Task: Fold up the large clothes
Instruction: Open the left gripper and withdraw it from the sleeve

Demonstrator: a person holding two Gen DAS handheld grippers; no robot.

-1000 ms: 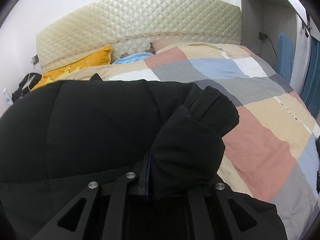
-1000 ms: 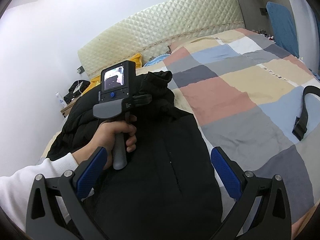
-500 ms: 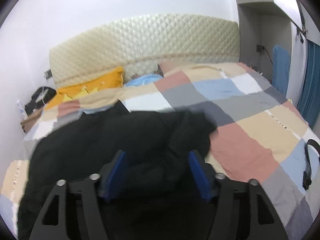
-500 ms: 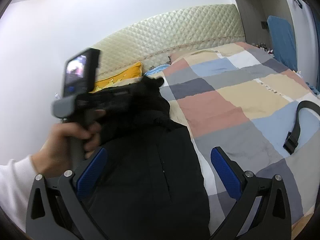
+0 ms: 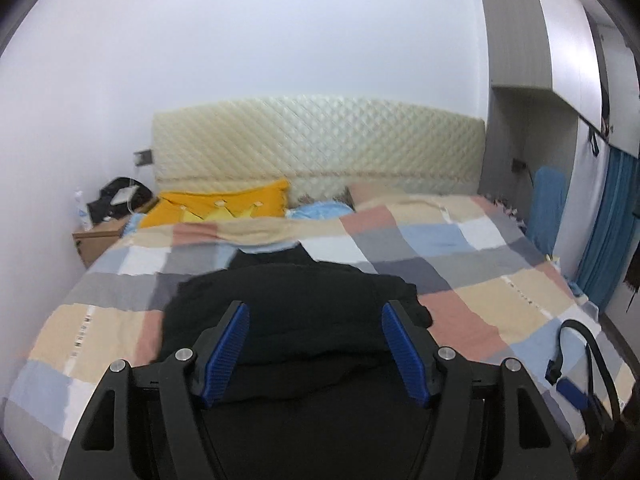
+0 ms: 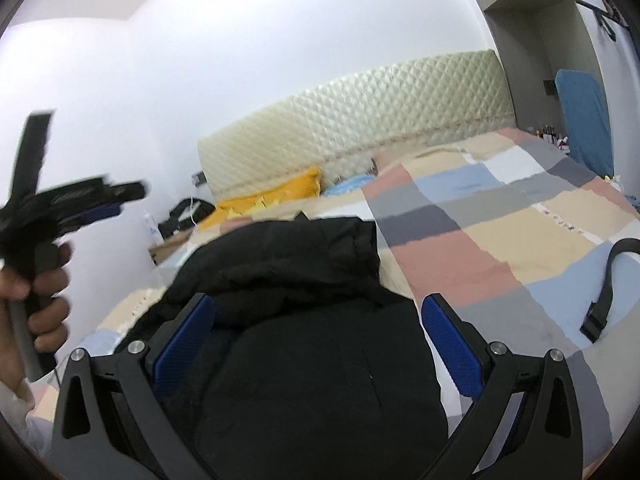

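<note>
A large black puffy jacket point(image 5: 292, 312) lies on the checked bedspread point(image 5: 500, 292), its upper part folded over toward me; it also shows in the right wrist view point(image 6: 304, 320). My left gripper point(image 5: 316, 316) is open and empty, raised above the jacket. In the right wrist view the left gripper point(image 6: 100, 200) is blurred, held high at the left in a hand. My right gripper point(image 6: 318, 312) is open and empty above the jacket's lower half.
A quilted cream headboard point(image 5: 316, 140) and a yellow pillow point(image 5: 224, 208) are at the bed's far end. A black strap with a buckle point(image 6: 608, 280) lies on the bed at the right. A wooden nightstand point(image 5: 100, 240) with dark items stands at the left. Blue curtains point(image 5: 608, 232) hang right.
My left gripper let go of the jacket's folded part, opened, and lifted up and back. The jacket stays folded on the bed. My right gripper stayed open and rose slightly.
</note>
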